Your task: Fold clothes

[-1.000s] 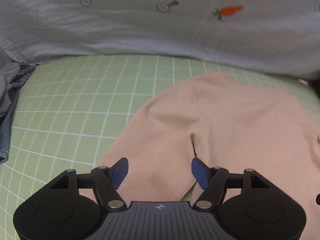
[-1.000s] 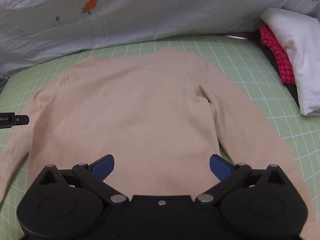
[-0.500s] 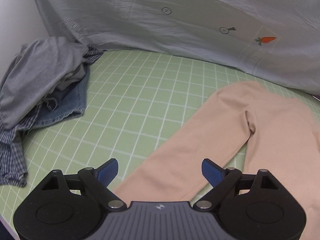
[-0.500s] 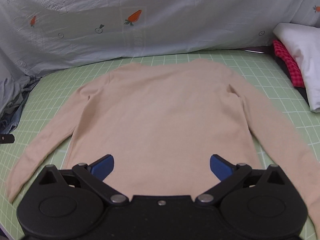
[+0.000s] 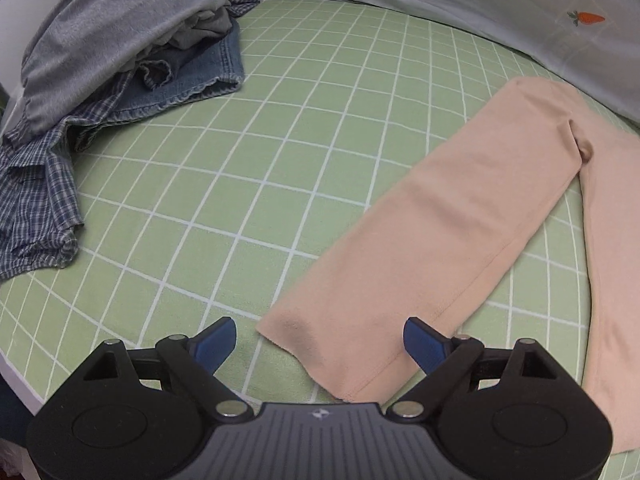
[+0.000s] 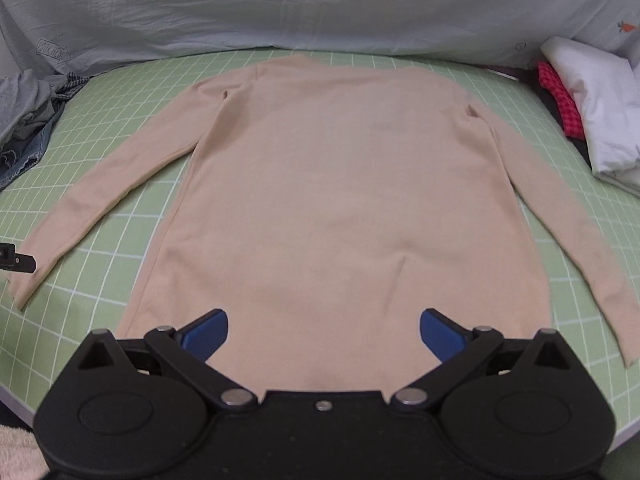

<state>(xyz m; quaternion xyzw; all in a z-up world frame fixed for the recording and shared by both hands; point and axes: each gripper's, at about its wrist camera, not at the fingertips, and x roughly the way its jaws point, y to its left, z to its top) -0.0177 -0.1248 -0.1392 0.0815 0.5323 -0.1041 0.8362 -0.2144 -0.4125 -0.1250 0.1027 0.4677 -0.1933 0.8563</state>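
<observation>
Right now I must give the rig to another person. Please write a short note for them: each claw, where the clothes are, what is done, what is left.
Left claw: open, empty, hovering at the cuff of the left sleeve.
Right claw: open, empty, over the bottom hem of the beige sweater.
Sweater lies flat on the green grid mat, both sleeves spread outward.
Unfolded pile sits at the mat's left side; a stack of clothes sits at the right.
Done: sweater laid out. Left: every fold, likely sleeves first.

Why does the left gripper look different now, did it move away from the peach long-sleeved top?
Yes. The left gripper backed out along the sleeve toward its cuff; the crumpled clothes pile has come into view.
</observation>
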